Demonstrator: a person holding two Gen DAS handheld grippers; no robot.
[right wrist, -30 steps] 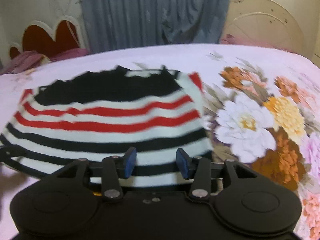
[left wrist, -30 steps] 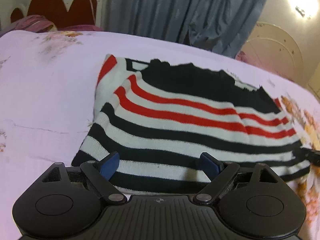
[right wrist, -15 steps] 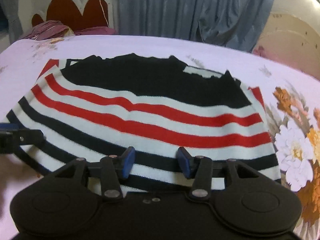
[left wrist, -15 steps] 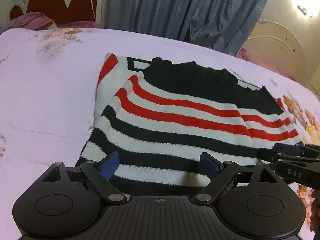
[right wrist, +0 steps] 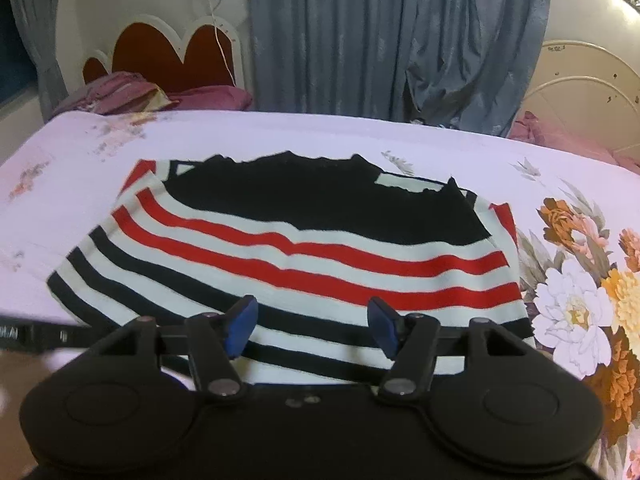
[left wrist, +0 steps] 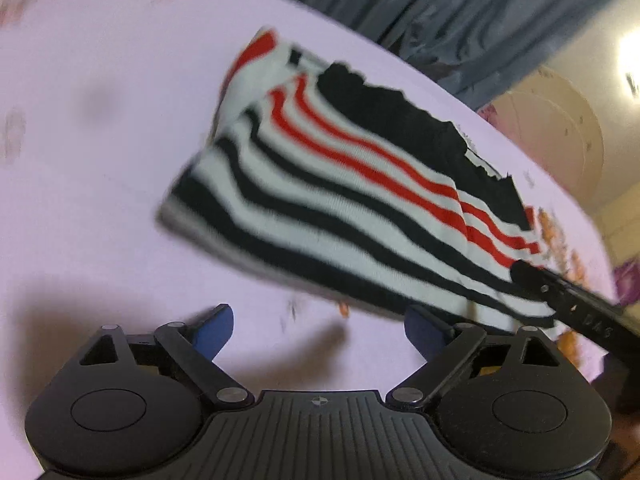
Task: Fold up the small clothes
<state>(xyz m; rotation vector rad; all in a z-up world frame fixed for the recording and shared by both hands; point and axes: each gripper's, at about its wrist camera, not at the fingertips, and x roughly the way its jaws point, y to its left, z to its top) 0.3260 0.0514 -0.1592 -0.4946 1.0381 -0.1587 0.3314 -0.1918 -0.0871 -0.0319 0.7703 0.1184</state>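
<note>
Sweater (right wrist: 304,256), folded, lies on the bedsheet (right wrist: 280,132), long axis side to side, black neck end toward the curtain (right wrist: 360,40); black, white and red stripes. Right gripper (right wrist: 311,326), jaws apart, straddles its near hem. Left gripper (left wrist: 318,330), jaws apart, seems just short of it.

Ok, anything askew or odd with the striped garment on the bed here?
Nothing stands out. The striped sweater lies folded flat on the floral bedsheet; both the left gripper and right gripper are open.
</note>
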